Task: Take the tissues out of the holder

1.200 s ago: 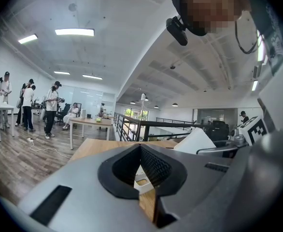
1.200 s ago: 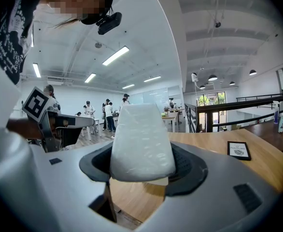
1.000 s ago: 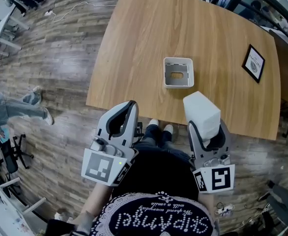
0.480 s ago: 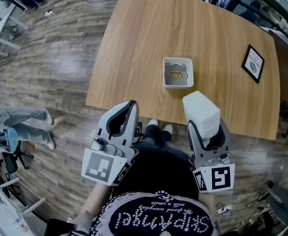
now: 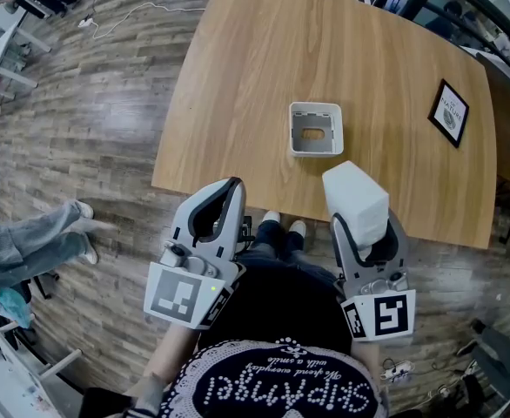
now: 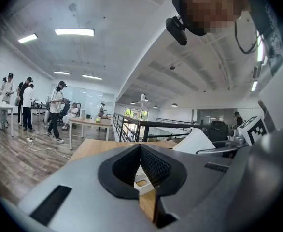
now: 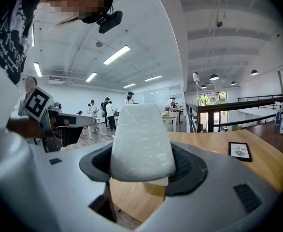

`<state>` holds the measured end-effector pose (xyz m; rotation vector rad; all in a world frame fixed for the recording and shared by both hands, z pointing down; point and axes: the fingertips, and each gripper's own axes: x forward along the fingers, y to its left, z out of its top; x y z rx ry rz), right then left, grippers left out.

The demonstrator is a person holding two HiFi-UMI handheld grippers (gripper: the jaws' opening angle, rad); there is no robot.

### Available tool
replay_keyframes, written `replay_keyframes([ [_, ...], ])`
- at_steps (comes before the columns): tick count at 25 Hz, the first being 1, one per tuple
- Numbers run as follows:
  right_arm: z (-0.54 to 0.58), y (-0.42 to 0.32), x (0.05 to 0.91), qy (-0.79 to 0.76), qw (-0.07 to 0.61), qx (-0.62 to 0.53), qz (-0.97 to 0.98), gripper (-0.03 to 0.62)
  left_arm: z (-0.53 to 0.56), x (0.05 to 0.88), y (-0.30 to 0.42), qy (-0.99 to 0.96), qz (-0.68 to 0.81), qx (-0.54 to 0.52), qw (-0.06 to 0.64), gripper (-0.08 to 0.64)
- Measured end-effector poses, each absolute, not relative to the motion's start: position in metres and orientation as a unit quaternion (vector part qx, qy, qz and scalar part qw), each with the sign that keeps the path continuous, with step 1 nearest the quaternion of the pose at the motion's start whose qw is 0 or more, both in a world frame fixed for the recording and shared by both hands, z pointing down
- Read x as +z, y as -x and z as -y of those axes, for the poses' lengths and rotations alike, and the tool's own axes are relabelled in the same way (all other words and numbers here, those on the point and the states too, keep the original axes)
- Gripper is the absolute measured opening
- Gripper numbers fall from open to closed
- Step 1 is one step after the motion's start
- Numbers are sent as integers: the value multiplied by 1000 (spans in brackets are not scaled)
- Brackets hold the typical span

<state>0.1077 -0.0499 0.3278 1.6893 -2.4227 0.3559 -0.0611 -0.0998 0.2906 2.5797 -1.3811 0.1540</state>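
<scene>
The main risk from here is a slip. The right hand-held gripper (image 5: 366, 225) pinches the tissue pack (image 5: 356, 197) only by its near end, so most of the block juts out past the jaws, in the air above the near edge of the counter (image 5: 264, 68). A loosened squeeze or a quick swing would likely tip it out, and it could miss the counter and land on the floor. Squeezing harder would probably dent the soft pack. The holder (image 5: 294, 133) sits empty near the middle of the counter, well apart from the pack, so the removal itself looks done. The pack is a plain white block in faintly glossy, slightly wrinkled wrap, with rounded edges. The left hand-held gripper (image 5: 233, 186) hangs to the left, its jaws pressed together on nothing.
</scene>
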Motion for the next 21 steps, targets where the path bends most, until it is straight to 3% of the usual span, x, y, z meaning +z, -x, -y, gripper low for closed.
replay_keyframes([
  [21, 51, -103, 329, -566, 87, 123, 811, 287, 102, 292, 66, -875, 469, 51, 110, 5],
])
